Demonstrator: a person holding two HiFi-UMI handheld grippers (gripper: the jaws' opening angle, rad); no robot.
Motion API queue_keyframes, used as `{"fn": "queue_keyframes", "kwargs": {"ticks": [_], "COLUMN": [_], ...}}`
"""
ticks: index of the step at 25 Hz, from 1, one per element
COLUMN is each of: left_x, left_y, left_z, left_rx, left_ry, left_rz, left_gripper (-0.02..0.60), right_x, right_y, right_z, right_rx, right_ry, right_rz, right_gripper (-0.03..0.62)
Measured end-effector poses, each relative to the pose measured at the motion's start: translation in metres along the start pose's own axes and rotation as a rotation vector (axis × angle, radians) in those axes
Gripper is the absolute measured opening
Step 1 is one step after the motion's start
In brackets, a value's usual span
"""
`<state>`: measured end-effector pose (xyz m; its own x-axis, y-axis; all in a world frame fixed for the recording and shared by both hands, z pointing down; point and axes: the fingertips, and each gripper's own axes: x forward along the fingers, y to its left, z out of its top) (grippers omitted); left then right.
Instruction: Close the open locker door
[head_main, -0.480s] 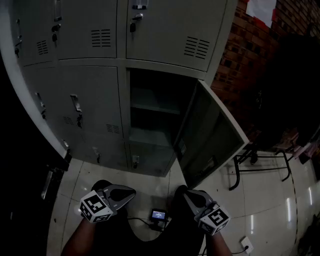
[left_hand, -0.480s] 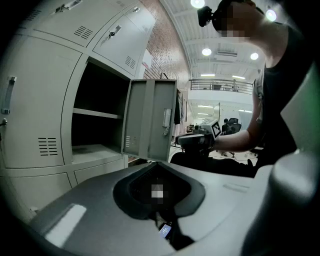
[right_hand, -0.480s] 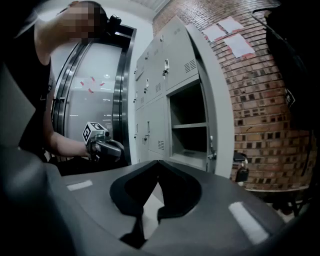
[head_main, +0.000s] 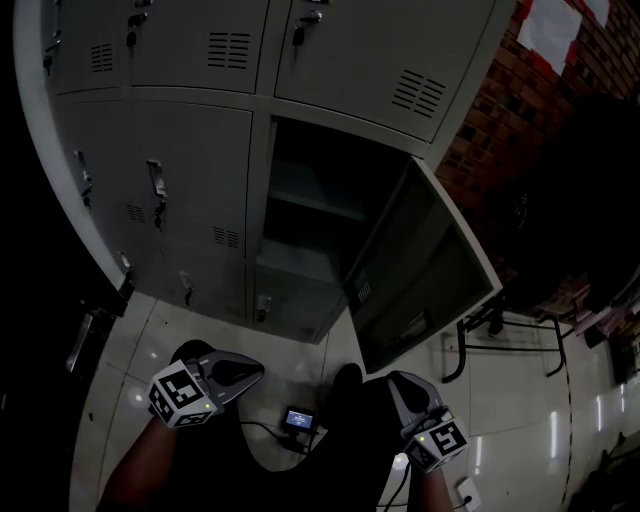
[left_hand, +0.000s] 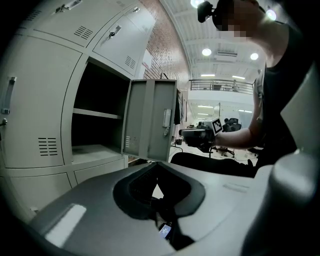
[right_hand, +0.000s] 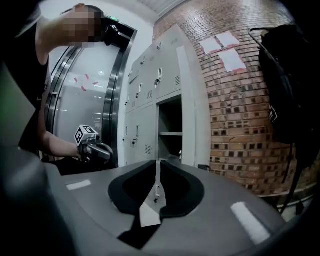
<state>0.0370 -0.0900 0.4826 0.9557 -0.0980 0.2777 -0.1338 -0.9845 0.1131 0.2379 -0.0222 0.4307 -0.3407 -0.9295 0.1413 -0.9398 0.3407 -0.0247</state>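
- The locker door stands wide open, at the right of its dark compartment.
- The left gripper and the right gripper both have their jaws together on nothing, low and well apart from the door.

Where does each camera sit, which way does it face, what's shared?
Head view: on the head, looking down at the locker door; both forearms, left gripper, right gripper.
Left gripper view: looks forward-right past that door; shows right gripper, torso.
Right gripper view: looks forward-left at lockers; shows left gripper.
Shared: lockers in all three.
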Motion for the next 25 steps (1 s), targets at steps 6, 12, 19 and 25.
{"fn": "queue_keyframes", "kwargs": {"ticks": [6,12,19,25], "left_x": [-0.001,0.0,0.0,0.001], "left_y": [0.0,0.0,0.0,0.0], "left_z": [-0.002,0.0,-0.001,-0.002], "left_rx": [-0.006,0.001,0.0,-0.001], "left_ry": [0.002,0.004,0.008,0.01], "left_rz": [0.001,-0.001,-0.001,-0.002], "left_gripper": [0.012,0.012,0.012,0.012], "right_x": [-0.017,-0.012,0.008,0.022], "right_y": [-0.038,-0.052,-0.049,-0.038], "right_z": [0.013,0.044,0.061,0.057], "right_rx": [0.005,-0.063,-0.032,-0.035], "right_ry": [-0.018,-0.078,-0.115,-0.067], "right_rz": [-0.105,-0.03,0.277,0.51], "right_gripper": [0.098,0.193,0.241,0.238]}}
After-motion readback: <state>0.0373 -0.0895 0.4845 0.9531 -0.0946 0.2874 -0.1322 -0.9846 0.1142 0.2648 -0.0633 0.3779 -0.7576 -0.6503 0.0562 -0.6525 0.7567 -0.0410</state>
